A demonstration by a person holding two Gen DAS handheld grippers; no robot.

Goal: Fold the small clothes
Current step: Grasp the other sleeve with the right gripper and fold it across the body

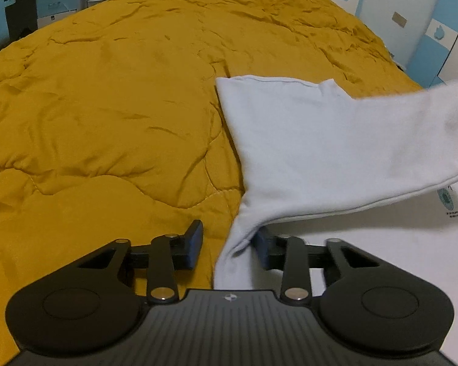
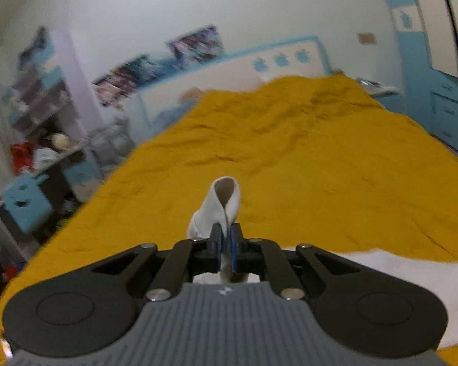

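A pale white garment (image 1: 320,152) lies on the mustard quilt (image 1: 107,122), and part of it is lifted off toward the right edge of the left wrist view. A narrow bunched part of it runs down between the fingers of my left gripper (image 1: 229,244). The right finger touches the cloth, while the left finger (image 1: 195,241) stands apart from it with quilt showing in the gap. In the right wrist view my right gripper (image 2: 226,241) is shut on a fold of the garment, which curls up above the pads (image 2: 226,198). More white cloth (image 2: 397,274) trails at lower right.
The quilt (image 2: 290,152) covers the whole bed. A headboard with blue apple shapes (image 2: 281,59) stands at the far end. A cluttered desk and shelves (image 2: 39,152) are on the left, blue cupboards (image 2: 442,106) on the right.
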